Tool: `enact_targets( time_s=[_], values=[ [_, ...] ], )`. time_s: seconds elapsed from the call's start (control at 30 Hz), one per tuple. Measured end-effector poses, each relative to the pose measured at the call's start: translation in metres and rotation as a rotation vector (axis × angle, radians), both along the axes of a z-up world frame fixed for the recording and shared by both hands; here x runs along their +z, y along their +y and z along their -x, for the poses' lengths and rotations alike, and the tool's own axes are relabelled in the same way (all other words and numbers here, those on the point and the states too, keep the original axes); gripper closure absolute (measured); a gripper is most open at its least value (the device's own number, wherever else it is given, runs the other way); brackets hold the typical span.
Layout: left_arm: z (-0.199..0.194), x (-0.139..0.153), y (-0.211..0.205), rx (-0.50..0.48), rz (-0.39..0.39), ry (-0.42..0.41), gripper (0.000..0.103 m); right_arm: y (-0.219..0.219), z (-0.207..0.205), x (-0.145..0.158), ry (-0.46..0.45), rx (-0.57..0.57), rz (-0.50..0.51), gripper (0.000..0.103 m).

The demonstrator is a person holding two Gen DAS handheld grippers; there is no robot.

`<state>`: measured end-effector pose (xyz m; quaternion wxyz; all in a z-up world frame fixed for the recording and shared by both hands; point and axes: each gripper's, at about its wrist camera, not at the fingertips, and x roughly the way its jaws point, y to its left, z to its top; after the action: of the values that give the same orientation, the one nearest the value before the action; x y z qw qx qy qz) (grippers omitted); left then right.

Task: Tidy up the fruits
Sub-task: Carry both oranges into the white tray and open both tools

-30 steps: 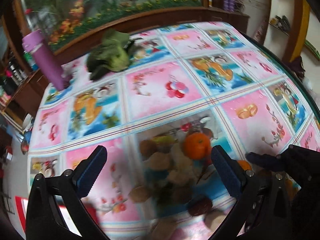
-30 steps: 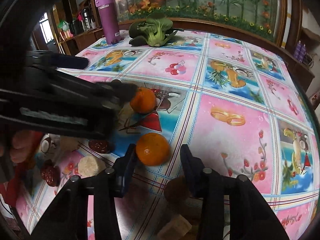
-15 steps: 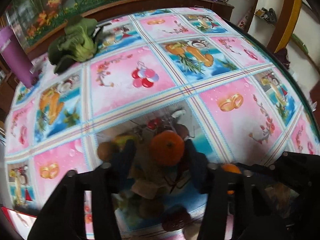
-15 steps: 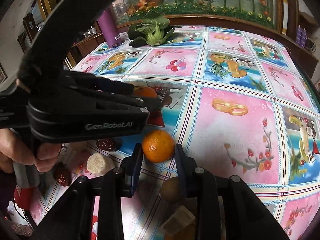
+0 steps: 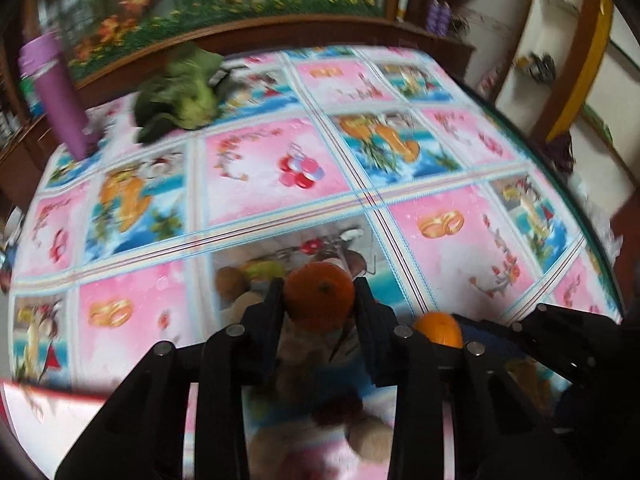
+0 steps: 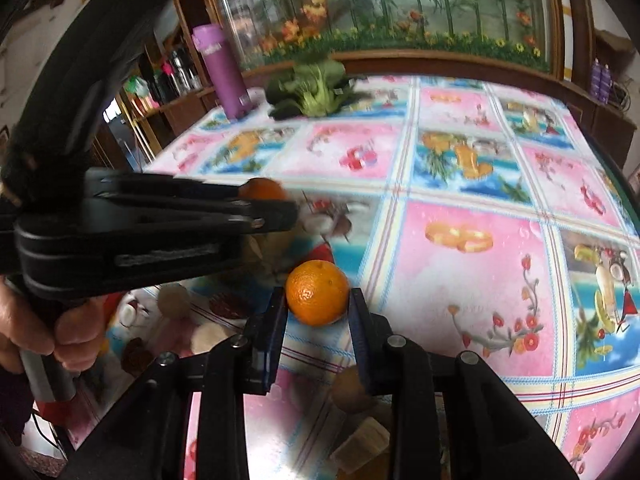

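Two oranges are held over a patterned tablecloth (image 5: 260,184). My left gripper (image 5: 320,300) is shut on one orange (image 5: 320,300), held a little above the pile of fruit and nuts. In the right wrist view my right gripper (image 6: 318,300) is shut on the second orange (image 6: 318,294). The left gripper (image 6: 276,204) with its orange (image 6: 262,189) reaches in from the left there, held by a person's hand (image 6: 36,332). The right gripper's orange (image 5: 438,328) shows at the lower right of the left wrist view.
Dried dates, brown nuts and pale chunks (image 6: 204,320) lie on the cloth below the grippers. A leafy green vegetable (image 6: 316,90) and a purple bottle (image 6: 224,72) stand at the table's far side. A wooden ledge with a painted panel runs behind.
Both grippers went from open around their oranges to shut on them. Both views have since tilted up a little, and the left orange looks lifted off the cloth.
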<state>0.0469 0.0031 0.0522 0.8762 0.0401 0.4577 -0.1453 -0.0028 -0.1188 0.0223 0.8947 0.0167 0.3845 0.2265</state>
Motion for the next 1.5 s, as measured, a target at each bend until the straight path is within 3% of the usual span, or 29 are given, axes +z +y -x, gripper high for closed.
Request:
enact_targets(
  time_s=[0.13, 0.3, 0.37, 0.47, 0.77, 1.0, 1.5],
  values=[
    [0.04, 0.025, 0.029, 0.11, 0.03, -0.056, 0.067, 0.003, 0.007, 0.01, -0.033, -0.013, -0.017, 0.073],
    [0.099, 0.041, 0.065, 0.247, -0.017, -0.125, 0.067, 0.022, 0.025, 0.022, -0.033, 0.021, -0.069, 0.073],
    [0.12, 0.042, 0.077, 0.287, -0.053, -0.146, 0.067, 0.039, 0.034, 0.024, -0.022, 0.06, -0.075, 0.073],
    [0.145, 0.042, 0.102, 0.343, -0.032, -0.151, 0.067, 0.07, 0.046, 0.028, -0.016, 0.126, -0.067, 0.073],
    [0.201, 0.031, 0.182, 0.532, -0.081, -0.173, 0.067, 0.159, 0.074, 0.038, -0.029, 0.282, -0.022, 0.073],
    [0.214, 0.009, 0.222, 0.613, -0.089, -0.134, 0.067, 0.219, 0.088, 0.02, 0.015, 0.37, 0.03, 0.073],
    [0.216, -0.028, 0.25, 0.68, -0.088, -0.047, 0.067, 0.249, 0.101, -0.003, 0.079, 0.38, 0.124, 0.071]
  ],
)
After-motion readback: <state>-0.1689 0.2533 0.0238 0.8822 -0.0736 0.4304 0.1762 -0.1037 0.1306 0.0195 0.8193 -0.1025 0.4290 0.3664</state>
